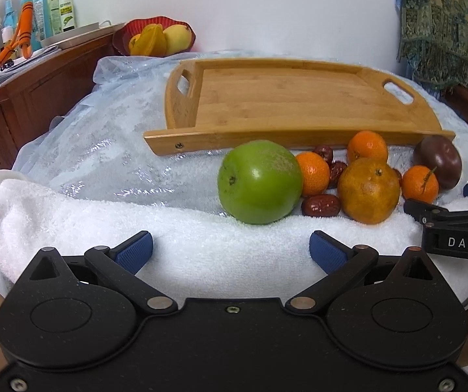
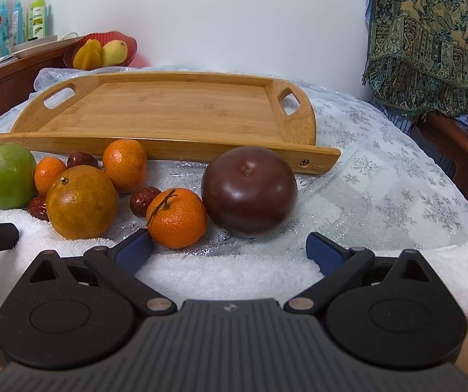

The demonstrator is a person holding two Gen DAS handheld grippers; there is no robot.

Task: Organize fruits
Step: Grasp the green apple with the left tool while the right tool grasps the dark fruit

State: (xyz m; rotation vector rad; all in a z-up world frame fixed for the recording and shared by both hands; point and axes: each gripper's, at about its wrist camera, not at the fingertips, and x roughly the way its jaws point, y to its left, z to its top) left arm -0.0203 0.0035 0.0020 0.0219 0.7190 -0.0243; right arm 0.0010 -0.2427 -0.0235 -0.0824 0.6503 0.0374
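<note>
**Fingers apart on both grippers, fruit loose in front of the tray**

Fingers (image 1: 134, 251) of the left gripper (image 1: 231, 251) stood wide apart, holding nothing, low over the white towel (image 1: 87, 219). Fingers (image 2: 327, 254) of the right gripper (image 2: 229, 251) were likewise spread and empty, just short of the fruit.

Landmark: wooden tray (image 1: 286, 96), nothing in it, resting on a clear patterned cover (image 2: 381, 196) over the surface. All fruit lay on the near side of the tray, outside it.

- Green apple (image 1: 260, 185): in front of the tray's near rail, at the left end of the group, resting on the towel's edge.
- Large orange (image 1: 368, 190): in front of the tray, right of the apple, near the towel's edge.
- Three small mandarins: one (image 1: 314, 173) touching the apple's right side, one (image 1: 367, 146) close against the tray's rail, one with a stem (image 2: 176, 218) nearest the right gripper.
- Dark purple-brown fruit (image 2: 249, 189): in front of the tray's right end, touching or just beside the stemmed mandarin; cannot tell which.
- Red dates (image 1: 320, 205): several tucked among the citrus; exact count unclear.

Beyond the tray's far left corner, a red bowl (image 1: 119, 37) with yellow fruit. Bottles (image 1: 66, 9) stood on a wooden cabinet (image 1: 22, 98) farther left of the tray.
</note>
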